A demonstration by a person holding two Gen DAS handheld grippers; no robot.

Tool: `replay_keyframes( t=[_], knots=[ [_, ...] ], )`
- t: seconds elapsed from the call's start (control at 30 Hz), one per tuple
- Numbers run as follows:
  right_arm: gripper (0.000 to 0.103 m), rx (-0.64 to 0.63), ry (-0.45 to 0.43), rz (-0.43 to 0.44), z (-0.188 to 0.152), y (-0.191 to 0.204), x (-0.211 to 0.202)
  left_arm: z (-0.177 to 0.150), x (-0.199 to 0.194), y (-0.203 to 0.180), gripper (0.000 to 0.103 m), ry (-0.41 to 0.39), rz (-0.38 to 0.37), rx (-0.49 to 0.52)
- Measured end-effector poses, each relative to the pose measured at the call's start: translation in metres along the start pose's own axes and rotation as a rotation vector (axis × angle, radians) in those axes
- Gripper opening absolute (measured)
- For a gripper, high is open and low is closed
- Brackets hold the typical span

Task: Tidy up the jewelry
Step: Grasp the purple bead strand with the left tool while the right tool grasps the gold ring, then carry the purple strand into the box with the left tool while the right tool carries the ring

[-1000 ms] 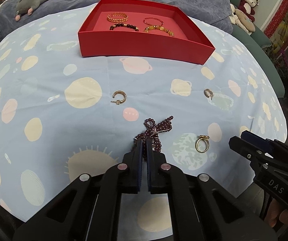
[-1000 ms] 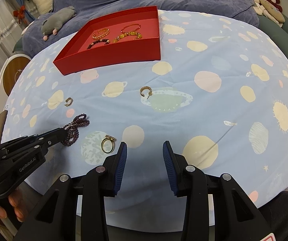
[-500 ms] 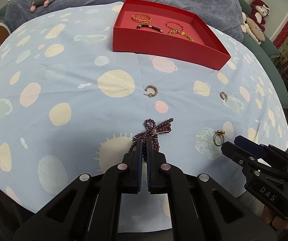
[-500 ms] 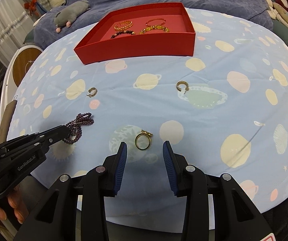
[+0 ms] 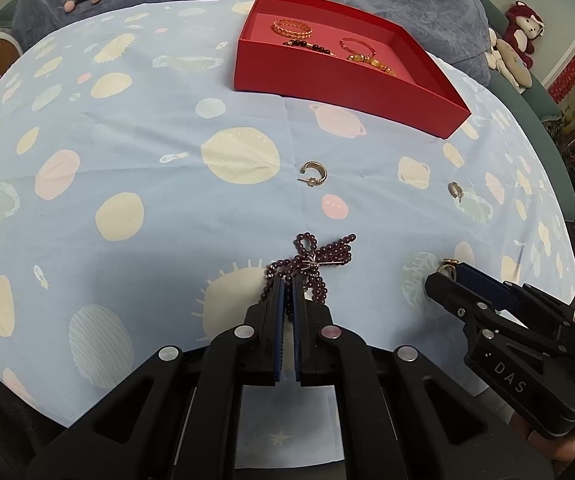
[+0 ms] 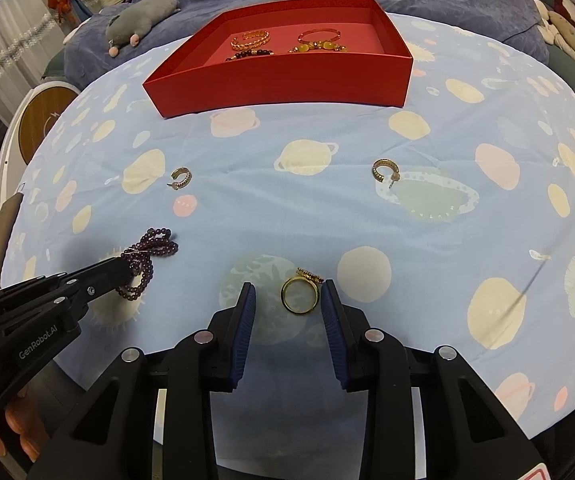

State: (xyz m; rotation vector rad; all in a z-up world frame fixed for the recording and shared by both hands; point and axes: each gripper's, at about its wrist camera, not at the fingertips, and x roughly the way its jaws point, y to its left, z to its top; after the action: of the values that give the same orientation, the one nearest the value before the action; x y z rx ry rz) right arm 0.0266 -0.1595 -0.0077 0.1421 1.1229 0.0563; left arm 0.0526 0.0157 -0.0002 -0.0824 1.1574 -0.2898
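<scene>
My left gripper [image 5: 287, 286] is shut on a purple bead bracelet [image 5: 315, 258], which also shows in the right wrist view [image 6: 147, 256], low over the planet-print cloth. My right gripper [image 6: 287, 300] is open, its fingers on either side of a gold ring [image 6: 301, 294] lying on the cloth. The ring's top shows in the left wrist view [image 5: 447, 266] behind the right gripper's tip. Two gold hoop earrings [image 6: 181, 178] [image 6: 383, 170] lie further out. A red tray [image 6: 279, 76] at the far side holds several bracelets [image 6: 251, 40].
A grey plush toy [image 6: 139, 20] lies on the dark blue blanket behind the tray. More plush toys [image 5: 523, 32] sit at the far right. A round wooden stool top [image 6: 43, 120] stands off the left edge of the cloth.
Both grippers have moved left and forward. The right gripper's open fingers have come around the gold ring. The left gripper stays shut on the purple bracelet.
</scene>
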Motion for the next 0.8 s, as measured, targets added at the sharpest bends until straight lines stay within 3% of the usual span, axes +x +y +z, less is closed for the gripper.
replay_keyframes(
  t=[0.1,0.8],
  knots=[
    [0.019,-0.015,-0.005,-0.015,0.001,0.000,0.001,0.000,0.000,0.000,0.004,0.001,-0.002,-0.001],
    [0.018,0.027,-0.064,0.043,0.006,-0.008,-0.034,0.011,-0.024,-0.011,0.003,-0.051,-0.028,-0.005]
  ],
)
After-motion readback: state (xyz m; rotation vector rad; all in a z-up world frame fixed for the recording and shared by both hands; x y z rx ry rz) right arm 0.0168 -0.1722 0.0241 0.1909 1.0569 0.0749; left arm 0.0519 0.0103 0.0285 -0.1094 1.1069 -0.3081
